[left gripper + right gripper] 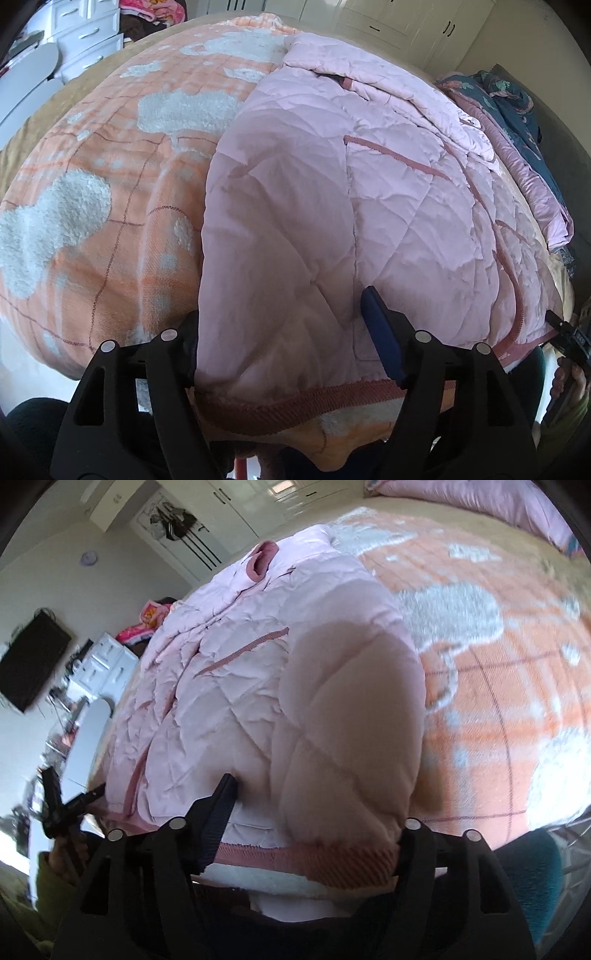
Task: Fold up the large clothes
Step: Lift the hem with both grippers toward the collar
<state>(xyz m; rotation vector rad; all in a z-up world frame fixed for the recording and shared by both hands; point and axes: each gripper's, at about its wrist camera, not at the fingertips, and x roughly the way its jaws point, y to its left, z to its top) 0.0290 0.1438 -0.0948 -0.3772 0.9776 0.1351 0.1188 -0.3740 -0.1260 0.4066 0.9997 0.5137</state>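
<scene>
1. Pink quilted jacket (332, 206) lies on orange blanket (110, 177) w/ white fleecy patches; left gripper (280, 332) straddles its hem edge, fabric bulging betw. jaws; can't tell if clamped.
2. Right gripper (314, 812) straddles jacket's ribbed hem (314, 860); grip unclear too.

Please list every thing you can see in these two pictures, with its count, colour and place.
jacket: one, light pink, quilted, lying on the bed.
blanket: one, orange with white patches, under the jacket.
drawers: one set, white, beside the bed.
wardrobe: one, white, by the wall.
screen: one, black, on the wall.
left tool: one, black, at the jacket's hem.
right tool: one, black, at the hem's other end.
</scene>
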